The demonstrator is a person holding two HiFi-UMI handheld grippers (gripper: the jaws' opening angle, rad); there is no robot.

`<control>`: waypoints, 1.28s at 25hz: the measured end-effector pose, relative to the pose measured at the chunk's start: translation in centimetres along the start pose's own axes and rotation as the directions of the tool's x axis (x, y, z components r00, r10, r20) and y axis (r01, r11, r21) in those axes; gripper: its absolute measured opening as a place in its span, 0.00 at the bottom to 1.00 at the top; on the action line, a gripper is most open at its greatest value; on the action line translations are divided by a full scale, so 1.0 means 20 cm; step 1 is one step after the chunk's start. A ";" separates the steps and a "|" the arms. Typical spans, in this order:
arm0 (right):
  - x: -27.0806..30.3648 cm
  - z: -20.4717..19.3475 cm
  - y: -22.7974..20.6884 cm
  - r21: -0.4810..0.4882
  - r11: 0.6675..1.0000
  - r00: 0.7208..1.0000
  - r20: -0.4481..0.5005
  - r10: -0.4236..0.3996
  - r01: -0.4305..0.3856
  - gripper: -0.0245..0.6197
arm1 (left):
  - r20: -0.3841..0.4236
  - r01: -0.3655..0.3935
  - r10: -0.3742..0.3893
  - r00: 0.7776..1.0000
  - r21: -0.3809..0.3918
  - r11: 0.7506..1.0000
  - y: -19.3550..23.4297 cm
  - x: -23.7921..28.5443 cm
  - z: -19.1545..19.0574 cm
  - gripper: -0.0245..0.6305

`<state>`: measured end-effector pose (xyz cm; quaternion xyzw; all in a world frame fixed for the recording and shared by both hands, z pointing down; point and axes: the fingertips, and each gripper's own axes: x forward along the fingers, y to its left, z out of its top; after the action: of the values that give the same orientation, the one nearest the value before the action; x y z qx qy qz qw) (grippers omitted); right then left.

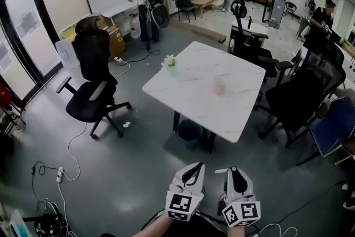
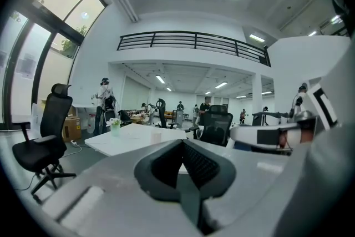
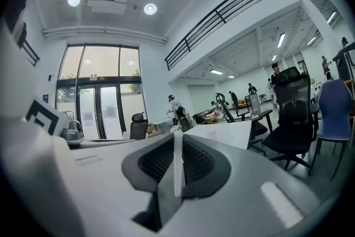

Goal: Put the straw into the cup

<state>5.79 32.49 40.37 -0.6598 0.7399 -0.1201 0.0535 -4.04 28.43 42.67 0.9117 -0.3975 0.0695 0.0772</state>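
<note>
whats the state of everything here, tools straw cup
left tool: shut, empty
right tool: shut on the straw
straw: pinched in the right tool, not in the cup
cup: upright on the table, far from both tools
flower vase: upright near the table's edge

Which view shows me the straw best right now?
The right gripper view: the straw stands upright, pinched between the right tongs. The head view shows those tongs from above, the straw too thin to make out. The left gripper view lacks it.
</note>
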 end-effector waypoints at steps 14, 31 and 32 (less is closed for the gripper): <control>0.79 -0.03 -0.33 -0.018 1.000 0.997 -0.071 -0.022 0.021 0.11 | -0.063 0.004 -0.007 0.998 -0.044 0.999 0.39 0.75 -0.04 0.04; 1.69 0.22 -0.47 -0.055 0.998 0.996 -0.085 -0.029 0.024 0.11 | -0.019 0.044 -0.045 0.999 -0.042 0.998 0.90 1.45 0.27 0.04; 1.72 0.22 -0.48 -0.049 0.998 0.996 -0.081 -0.030 0.027 0.11 | -0.025 0.047 -0.048 0.999 -0.041 0.998 0.91 1.47 0.26 0.04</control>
<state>11.94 -2.92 41.17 -0.6660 0.7346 -0.1296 0.0056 2.75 -5.73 44.62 0.9181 -0.3762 0.0714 0.1026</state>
